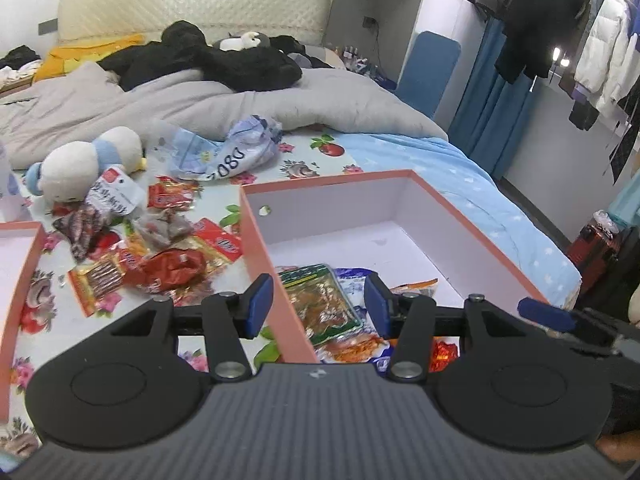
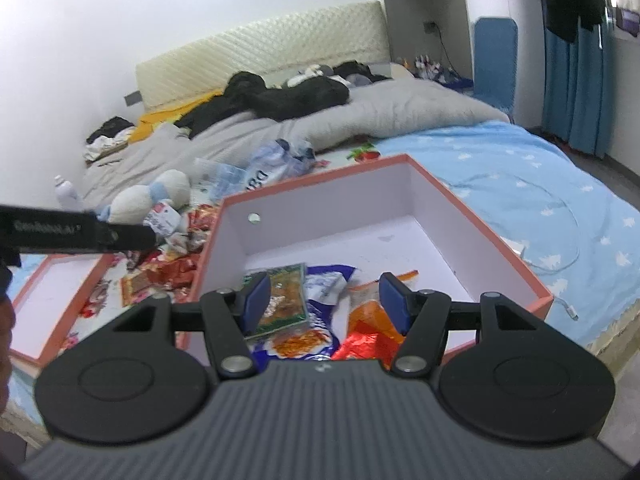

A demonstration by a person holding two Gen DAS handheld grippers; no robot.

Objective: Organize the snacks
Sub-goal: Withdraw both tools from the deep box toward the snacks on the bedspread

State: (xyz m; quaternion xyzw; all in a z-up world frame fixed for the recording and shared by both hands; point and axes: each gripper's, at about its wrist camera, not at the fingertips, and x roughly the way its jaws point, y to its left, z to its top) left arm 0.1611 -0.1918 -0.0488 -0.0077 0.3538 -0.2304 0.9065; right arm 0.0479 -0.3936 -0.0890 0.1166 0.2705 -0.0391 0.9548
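Loose snacks (image 1: 160,264) piled on bed left of box (image 1: 472,216); some already in the box. Packets look light, crinkly, slippery: pinch a flat sealed edge. Left gripper (image 1: 318,306) and right gripper (image 2: 326,300) jaws spread, empty.

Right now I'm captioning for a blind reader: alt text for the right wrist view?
An open claw hovers over a pink box on a bed, a few snack packets inside. More snacks lie scattered left of it.
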